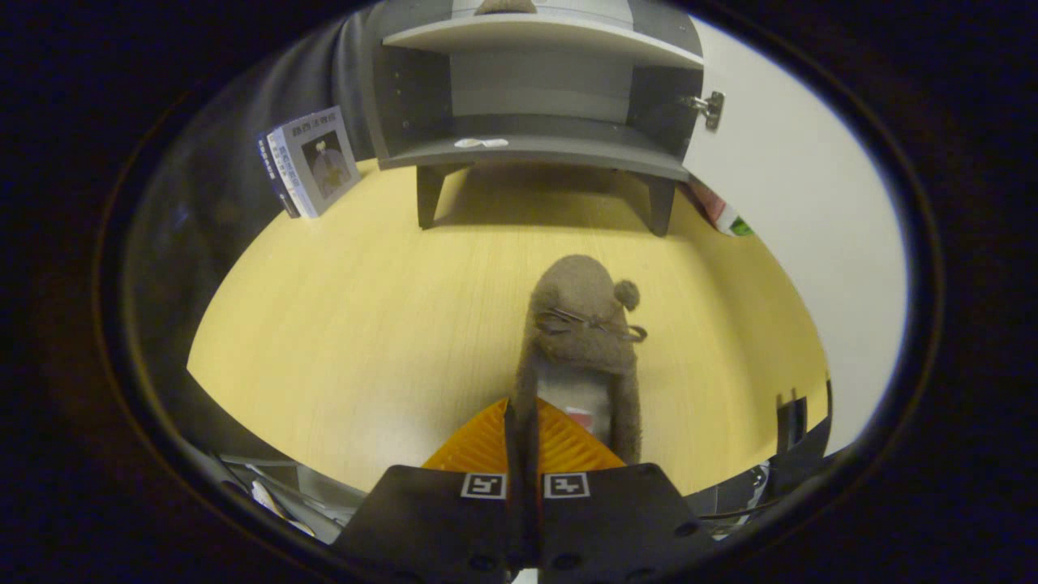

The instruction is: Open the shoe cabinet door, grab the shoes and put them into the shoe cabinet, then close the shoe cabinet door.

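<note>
A brown plush shoe (580, 324) with a thin bow and a pom-pom points toward the cabinet, its heel end at my fingers. My gripper (523, 415) is shut on the shoe's left side wall, pinched between both fingers. Beyond it stands the grey shoe cabinet (535, 150) on short legs, with its white door (778, 178) swung open to the right. The lower shelf holds only a small white scrap (481, 143). Part of another brown shoe (504, 6) shows on the upper shelf.
A light wooden tabletop (365, 324) runs from the fingers to the cabinet. Several books (312, 158) lean left of the cabinet. A red and green item (726, 215) lies behind the open door's lower edge.
</note>
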The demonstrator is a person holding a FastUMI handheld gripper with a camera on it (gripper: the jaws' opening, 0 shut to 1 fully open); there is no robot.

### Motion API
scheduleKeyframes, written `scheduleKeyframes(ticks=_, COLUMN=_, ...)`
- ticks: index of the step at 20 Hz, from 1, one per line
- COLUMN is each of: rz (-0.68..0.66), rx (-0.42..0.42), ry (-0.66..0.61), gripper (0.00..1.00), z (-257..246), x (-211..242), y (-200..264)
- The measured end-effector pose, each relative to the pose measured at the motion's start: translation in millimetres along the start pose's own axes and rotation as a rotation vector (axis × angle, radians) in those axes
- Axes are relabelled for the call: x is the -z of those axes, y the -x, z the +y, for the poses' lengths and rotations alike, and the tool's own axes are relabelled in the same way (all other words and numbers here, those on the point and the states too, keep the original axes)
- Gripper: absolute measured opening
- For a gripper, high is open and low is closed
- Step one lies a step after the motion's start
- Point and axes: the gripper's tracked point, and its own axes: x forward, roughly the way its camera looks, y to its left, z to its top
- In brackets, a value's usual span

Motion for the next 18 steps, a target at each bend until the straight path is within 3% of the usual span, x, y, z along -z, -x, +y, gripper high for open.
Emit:
scheduleKeyframes(ticks=6, rz=-0.115, rx=-0.038, ry=-0.01, gripper=0.03, z=-12, x=-54, y=44)
scheduleKeyframes(ticks=18, rz=-0.501, rx=-0.094, ry=0.069, gripper=0.02, z=-36, x=-266, y=197)
